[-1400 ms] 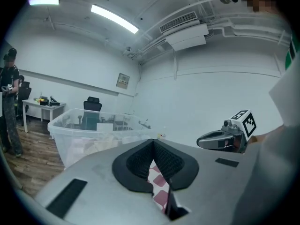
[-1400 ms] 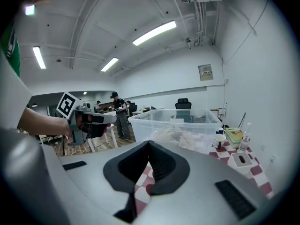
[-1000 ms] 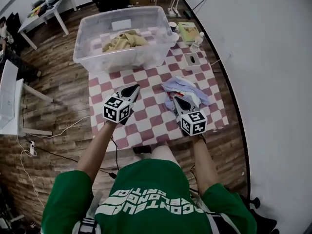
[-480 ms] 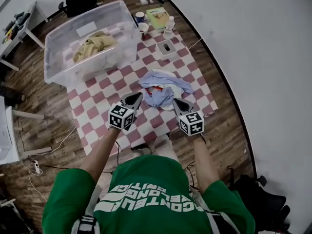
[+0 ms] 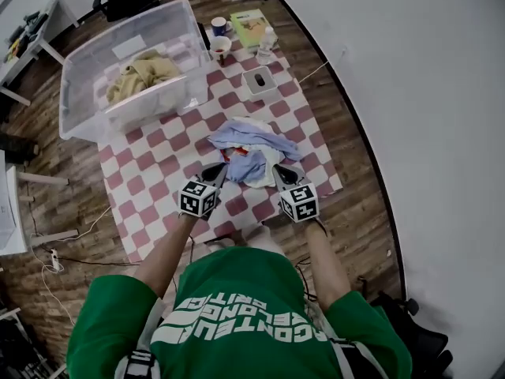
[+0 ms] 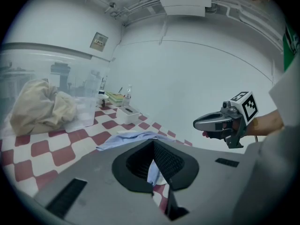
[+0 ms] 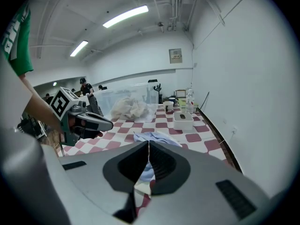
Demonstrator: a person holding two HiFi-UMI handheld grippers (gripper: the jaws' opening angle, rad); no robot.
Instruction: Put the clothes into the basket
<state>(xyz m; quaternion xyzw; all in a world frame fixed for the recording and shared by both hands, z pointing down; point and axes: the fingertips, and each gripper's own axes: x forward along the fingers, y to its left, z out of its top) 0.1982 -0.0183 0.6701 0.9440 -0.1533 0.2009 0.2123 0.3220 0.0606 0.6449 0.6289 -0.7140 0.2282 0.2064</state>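
A heap of light blue and white clothes [image 5: 251, 142] lies on the checked tablecloth [image 5: 158, 172], near its front edge. The clear plastic basket [image 5: 83, 61] stands at the far left with a beige garment [image 5: 142, 71] inside. My left gripper [image 5: 214, 172] hovers just short of the heap's left side, jaws shut and empty. My right gripper [image 5: 283, 174] is at the heap's near right side, also shut with nothing in it. In the left gripper view the clothes [image 6: 127, 137] lie just past the shut jaws [image 6: 153, 143]. The right gripper view shows the clothes [image 7: 158, 137] beyond its tips [image 7: 148, 144].
A white tissue box [image 5: 260, 82], two cups [image 5: 218, 46], a bottle [image 5: 267, 43] and a book [image 5: 252, 25] sit at the table's far right corner. A white wall runs close along the right. Desks and cables lie on the wooden floor to the left.
Both grippers have come down and moved towards the clothes heap, ending at its near edge. Their jaws stayed shut.
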